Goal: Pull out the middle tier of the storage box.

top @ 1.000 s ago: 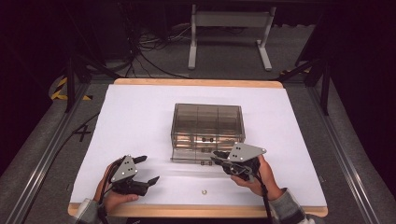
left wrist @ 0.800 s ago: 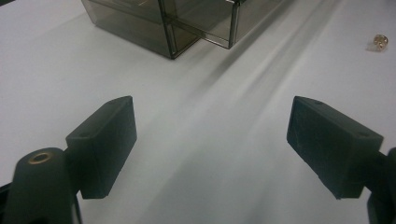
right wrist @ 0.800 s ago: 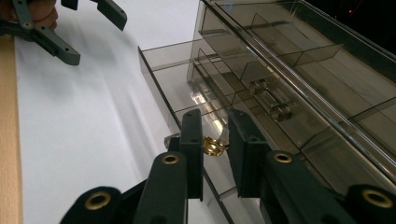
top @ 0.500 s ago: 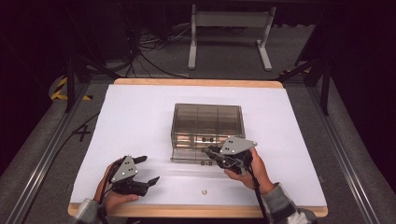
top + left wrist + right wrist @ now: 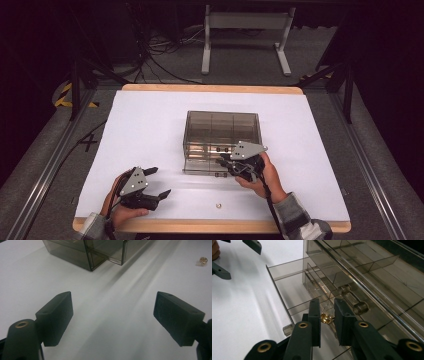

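A smoky clear drawer box (image 5: 222,131) stands mid-table, its lower drawer (image 5: 200,167) pulled out toward me. My right gripper (image 5: 223,163) hovers over the open drawer's right part, shut on a small gold ring-like piece (image 5: 326,318). In the right gripper view its jaws (image 5: 327,312) pinch that piece above the drawer's compartments (image 5: 294,287). My left gripper (image 5: 159,181) rests low at the table's front left, open with nothing between its jaws (image 5: 112,307). A second small gold piece (image 5: 217,204) lies loose on the table near the front edge, also seen in the left gripper view (image 5: 203,260).
The white table top (image 5: 150,120) ends in a wooden edge (image 5: 210,226) at the front. Metal rails run along both sides, and a stand's legs (image 5: 245,45) and cables lie on the floor beyond.
My right gripper has moved left and a little farther from me, coming over the open drawer with the gold piece in it. The left gripper has stayed put.
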`<state>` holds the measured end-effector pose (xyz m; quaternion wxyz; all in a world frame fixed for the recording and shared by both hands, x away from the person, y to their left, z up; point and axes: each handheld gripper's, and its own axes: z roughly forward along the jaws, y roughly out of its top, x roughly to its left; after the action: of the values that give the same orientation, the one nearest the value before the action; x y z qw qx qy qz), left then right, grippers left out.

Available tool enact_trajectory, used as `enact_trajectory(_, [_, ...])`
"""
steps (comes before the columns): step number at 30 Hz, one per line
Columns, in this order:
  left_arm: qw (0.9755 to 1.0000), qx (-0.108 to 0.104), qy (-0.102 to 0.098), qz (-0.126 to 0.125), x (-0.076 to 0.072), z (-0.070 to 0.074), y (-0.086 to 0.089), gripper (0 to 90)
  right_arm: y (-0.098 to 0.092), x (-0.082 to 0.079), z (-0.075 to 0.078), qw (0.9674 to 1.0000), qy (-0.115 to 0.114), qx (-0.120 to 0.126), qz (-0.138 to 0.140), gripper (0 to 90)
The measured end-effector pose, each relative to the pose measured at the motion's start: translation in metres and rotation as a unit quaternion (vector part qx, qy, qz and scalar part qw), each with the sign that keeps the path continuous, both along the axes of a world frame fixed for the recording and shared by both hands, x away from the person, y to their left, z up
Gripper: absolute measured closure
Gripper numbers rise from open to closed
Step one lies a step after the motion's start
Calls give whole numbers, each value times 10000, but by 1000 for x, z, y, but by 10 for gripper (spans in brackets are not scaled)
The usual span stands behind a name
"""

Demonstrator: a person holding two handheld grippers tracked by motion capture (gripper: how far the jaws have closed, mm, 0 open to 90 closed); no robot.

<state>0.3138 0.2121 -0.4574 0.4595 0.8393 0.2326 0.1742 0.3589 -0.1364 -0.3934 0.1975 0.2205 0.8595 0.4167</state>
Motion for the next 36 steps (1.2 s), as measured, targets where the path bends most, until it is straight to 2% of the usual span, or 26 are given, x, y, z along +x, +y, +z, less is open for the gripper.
enact_trajectory(9, [10000,23,-6,3,0,0,0,162,3,1,-7,9999,97,-128,22,774])
enact_trajectory(11, [10000,40,-7,6,0,0,-1,158,2,1,-9,9998,179,-83,7,773])
enact_trajectory(36, [9999,117,-3,-6,0,-1,-2,156,0,4,-15,9995,267,-94,-119,762])
